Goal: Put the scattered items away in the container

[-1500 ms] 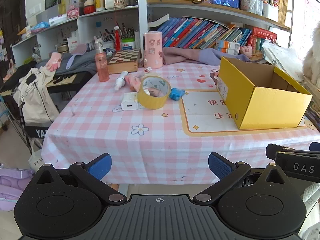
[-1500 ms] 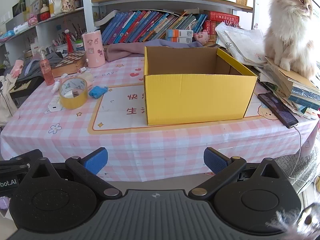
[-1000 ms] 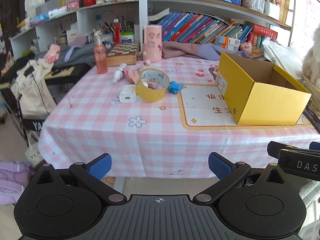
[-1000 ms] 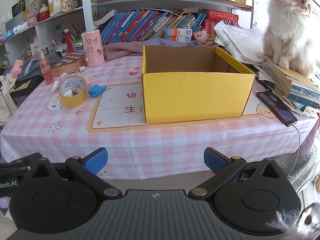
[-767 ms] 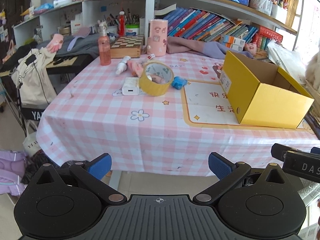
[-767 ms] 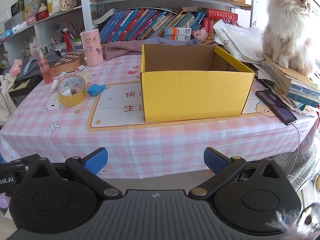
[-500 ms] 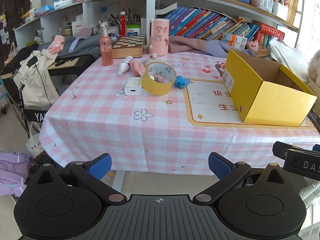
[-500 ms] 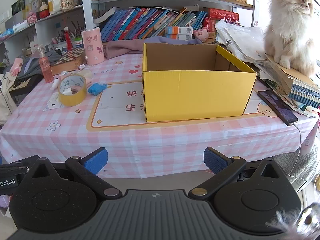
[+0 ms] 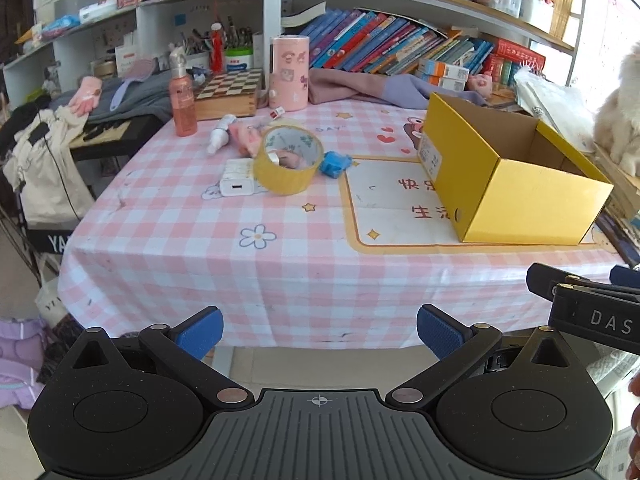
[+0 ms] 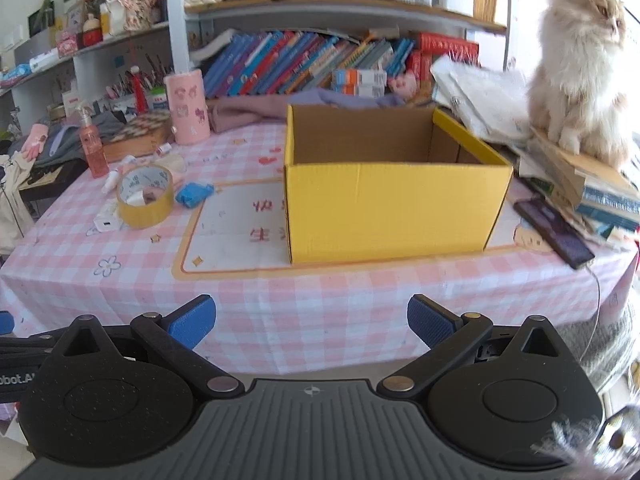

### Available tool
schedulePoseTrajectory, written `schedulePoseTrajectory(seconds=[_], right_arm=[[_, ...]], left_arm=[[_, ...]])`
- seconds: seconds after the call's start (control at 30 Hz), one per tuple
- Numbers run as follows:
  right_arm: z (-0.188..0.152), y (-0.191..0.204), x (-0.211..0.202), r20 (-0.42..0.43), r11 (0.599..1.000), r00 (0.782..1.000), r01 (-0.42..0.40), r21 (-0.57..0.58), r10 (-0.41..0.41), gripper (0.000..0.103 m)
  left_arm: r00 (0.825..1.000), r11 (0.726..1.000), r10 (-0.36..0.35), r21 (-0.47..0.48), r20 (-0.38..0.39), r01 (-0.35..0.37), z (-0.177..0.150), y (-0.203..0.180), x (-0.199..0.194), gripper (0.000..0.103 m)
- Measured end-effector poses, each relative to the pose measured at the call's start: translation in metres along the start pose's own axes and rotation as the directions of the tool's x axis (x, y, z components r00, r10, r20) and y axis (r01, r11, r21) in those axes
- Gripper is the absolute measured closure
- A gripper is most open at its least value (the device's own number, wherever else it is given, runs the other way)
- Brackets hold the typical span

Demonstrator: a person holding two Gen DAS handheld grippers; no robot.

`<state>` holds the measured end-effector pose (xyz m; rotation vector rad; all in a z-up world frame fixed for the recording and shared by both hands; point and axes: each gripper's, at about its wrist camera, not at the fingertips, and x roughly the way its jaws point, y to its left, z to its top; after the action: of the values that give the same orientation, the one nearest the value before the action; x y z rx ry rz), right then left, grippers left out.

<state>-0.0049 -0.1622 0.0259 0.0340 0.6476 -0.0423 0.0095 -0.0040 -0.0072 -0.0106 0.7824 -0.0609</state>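
I hold my left claw and right claw spread and empty short of the bench, where the tape roll lies left of the yellow box.

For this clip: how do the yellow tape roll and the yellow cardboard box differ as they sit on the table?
The yellow tape roll is a round ring; the yellow cardboard box is rectangular and clearly larger. The tape roll rings a small pink item and lies among scattered clutter; the box stands alone on the printed mat, its visible interior showing nothing inside. Both are yellow, open at the top, and untouched by either gripper.
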Motion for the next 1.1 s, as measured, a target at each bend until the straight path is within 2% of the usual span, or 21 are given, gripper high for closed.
schedulePoseTrajectory(seconds=[0.3,0.43,0.67,1.1], right_arm=[[-0.003,-0.003,-0.001,-0.022,1.0,1.0,-0.006,0.01,0.006,0.0],[-0.005,-0.005,-0.003,-0.032,1.0,0.999,-0.012,0.009,0.012,0.0],[-0.01,-0.007,-0.002,-0.048,1.0,0.999,-0.011,0.016,0.012,0.0],[-0.011,-0.012,0.001,-0.064,1.0,0.998,-0.019,0.013,0.02,0.0]], left_arm=[[1.0,1.0,0.002,-0.003,-0.018,-0.002,-0.001,-0.002,0.001,0.0],[0.999,1.0,-0.024,-0.002,-0.03,0.023,-0.003,-0.002,0.0,0.0],[1.0,1.0,0.0,-0.011,0.008,0.0,-0.003,-0.002,-0.004,0.0],[0.999,0.999,0.021,-0.028,-0.024,-0.022,-0.004,-0.005,0.002,0.0]])
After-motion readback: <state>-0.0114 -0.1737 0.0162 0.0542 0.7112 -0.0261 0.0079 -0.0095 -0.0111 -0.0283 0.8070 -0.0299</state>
